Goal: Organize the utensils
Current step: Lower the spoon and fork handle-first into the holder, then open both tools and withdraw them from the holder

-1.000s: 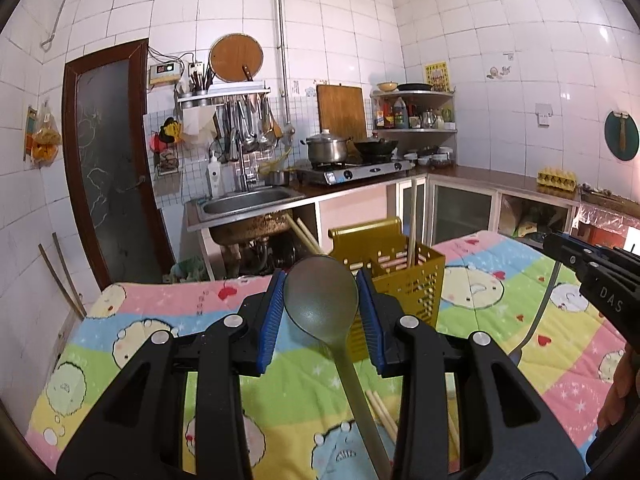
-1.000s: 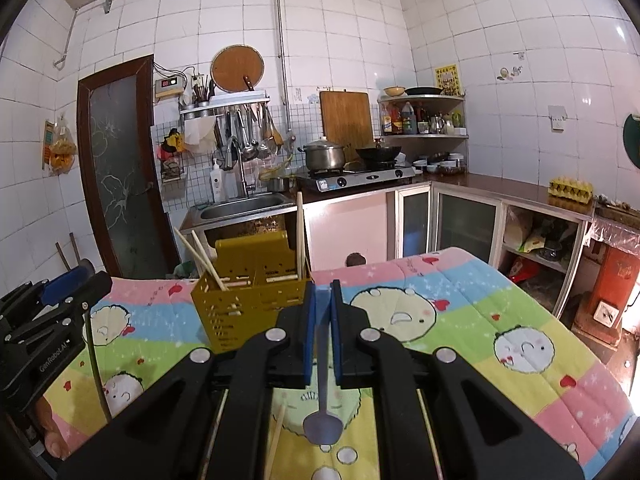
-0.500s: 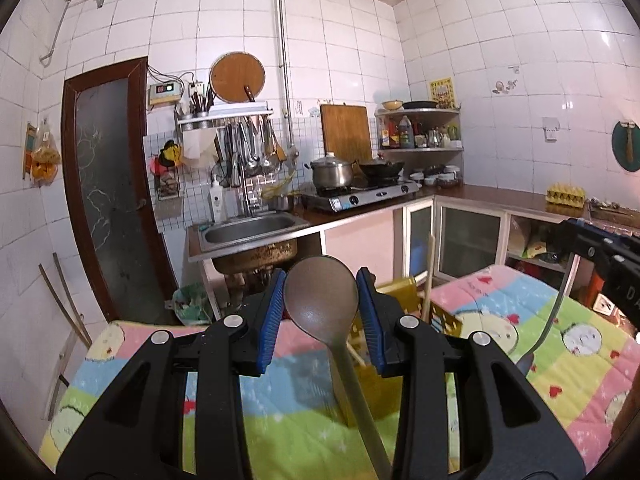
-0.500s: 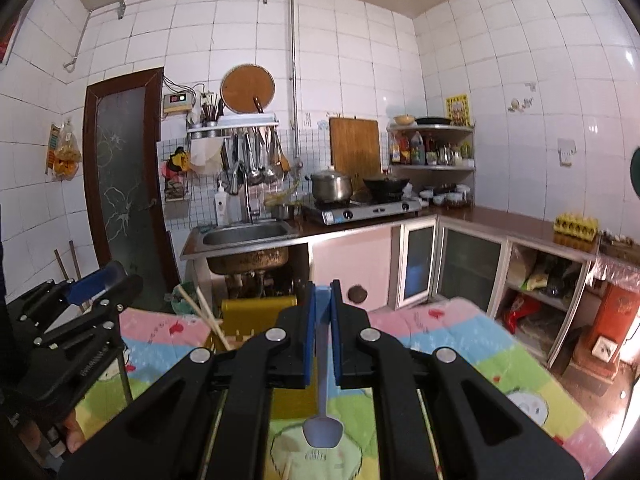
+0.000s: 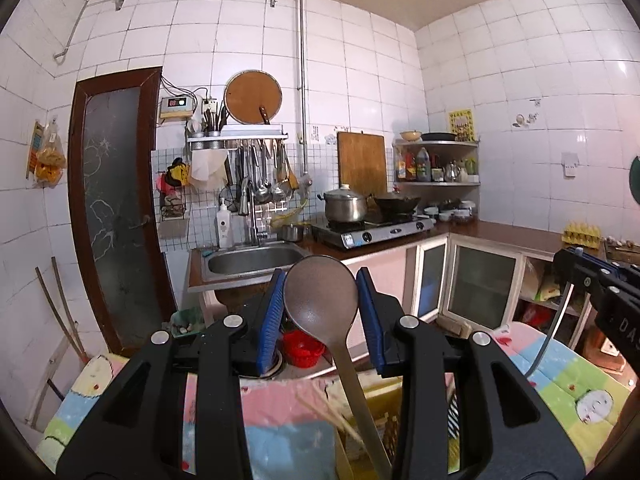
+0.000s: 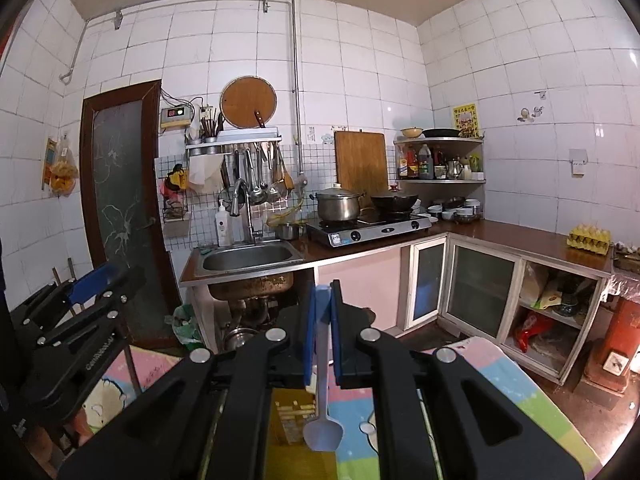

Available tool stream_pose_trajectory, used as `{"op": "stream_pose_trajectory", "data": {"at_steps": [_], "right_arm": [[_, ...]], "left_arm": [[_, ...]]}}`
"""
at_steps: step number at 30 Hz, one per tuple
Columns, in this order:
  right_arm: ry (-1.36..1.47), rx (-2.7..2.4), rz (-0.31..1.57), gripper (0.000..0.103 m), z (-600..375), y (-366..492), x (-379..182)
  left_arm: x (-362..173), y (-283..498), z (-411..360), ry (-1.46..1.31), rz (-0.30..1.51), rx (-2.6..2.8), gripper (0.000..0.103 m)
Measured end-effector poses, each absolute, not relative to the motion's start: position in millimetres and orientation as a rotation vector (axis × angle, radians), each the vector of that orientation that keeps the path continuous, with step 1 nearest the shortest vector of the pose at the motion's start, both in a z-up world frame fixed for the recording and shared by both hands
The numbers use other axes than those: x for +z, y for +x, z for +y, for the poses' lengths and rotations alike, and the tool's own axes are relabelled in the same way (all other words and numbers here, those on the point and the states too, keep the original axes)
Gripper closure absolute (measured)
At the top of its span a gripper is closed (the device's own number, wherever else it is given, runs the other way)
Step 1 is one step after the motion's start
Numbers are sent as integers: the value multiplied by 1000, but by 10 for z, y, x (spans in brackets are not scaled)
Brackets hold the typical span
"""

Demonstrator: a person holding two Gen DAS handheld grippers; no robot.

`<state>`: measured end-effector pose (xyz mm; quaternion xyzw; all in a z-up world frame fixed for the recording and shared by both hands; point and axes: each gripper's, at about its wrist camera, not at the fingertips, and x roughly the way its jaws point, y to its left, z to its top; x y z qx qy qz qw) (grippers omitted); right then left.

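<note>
Two utensils are in your grippers now. Your left gripper (image 5: 320, 320) is partly open and its blue pads press on the bowl of the grey spoon (image 5: 320, 304), whose handle runs down toward 6 o'clock. Your right gripper (image 6: 323, 332) is almost fully closed on the thin handle of the pale blue spoon (image 6: 322, 432), and its bowl hangs down at 6 o'clock.

Below both grippers, at 6 o'clock, you can see the yellow basket (image 6: 288, 420) on the colourful cloth (image 6: 516, 396); some chopsticks (image 5: 340, 420) lie near it in the left view. I judge the step is to carry each spoon above the basket and lower it in. Please bring the handle or bowl over an opening first, and release only when the tip is inside, because the hanging spoon may swing.

Both grippers point nearly level, only slightly downward, toward the sink (image 6: 248, 258) at 12 o'clock. They stand side by side, well above the cloth.
</note>
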<state>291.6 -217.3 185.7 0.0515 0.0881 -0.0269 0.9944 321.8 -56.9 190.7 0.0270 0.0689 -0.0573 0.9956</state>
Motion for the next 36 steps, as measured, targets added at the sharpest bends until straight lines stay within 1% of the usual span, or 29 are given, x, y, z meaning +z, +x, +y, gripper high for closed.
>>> {"op": "stream_pose_trajectory", "data": {"at_steps": [4,12,18,24,26,27,28,29,30,31,32,33,34,35,36], "right_arm": [[114,-39,179,96,-2178,3129,1826],[108,0,251,96,-2118,3445,1468],[103,-6,299,96,-2098,3529,1191],[114,1,358,96,-2127,3627,951],[124,9,379,96,-2141,3645,874],[125,11,383,95,-2142,3642,852],[121,6,392,94,-2148,3632,828],[118,0,398,87,-2148,3622,821],[120,-7,402,68,-2159,3590,819],[125,-11,400,58,-2167,3553,822],[133,-17,387,51,-2189,3467,843],[131,-21,387,51,-2196,3418,860],[127,-26,391,51,-2206,3357,876],[125,-29,394,51,-2207,3301,888],[121,-34,399,51,-2205,3232,894]], "left_arm": [[1788,3446,-606,44,145,-118,68],[1290,3767,-637,23,174,-109,68],[1040,3896,-577,4,211,-100,68],[943,3868,-541,6,244,-105,67],[937,3824,-538,10,253,-103,63],[950,3777,-518,14,257,-102,57],[968,3744,-496,16,256,-98,53],[998,3671,-466,22,255,-92,45],[1030,3607,-447,26,254,-92,35],[1059,3541,-423,30,252,-88,27],[1087,3461,-399,35,248,-80,23],[1116,3368,-364,38,247,-77,17],[1141,3264,-324,41,252,-80,14],[1152,3194,-311,45,255,-79,13],[1164,3099,-289,53,259,-71,9]]}}
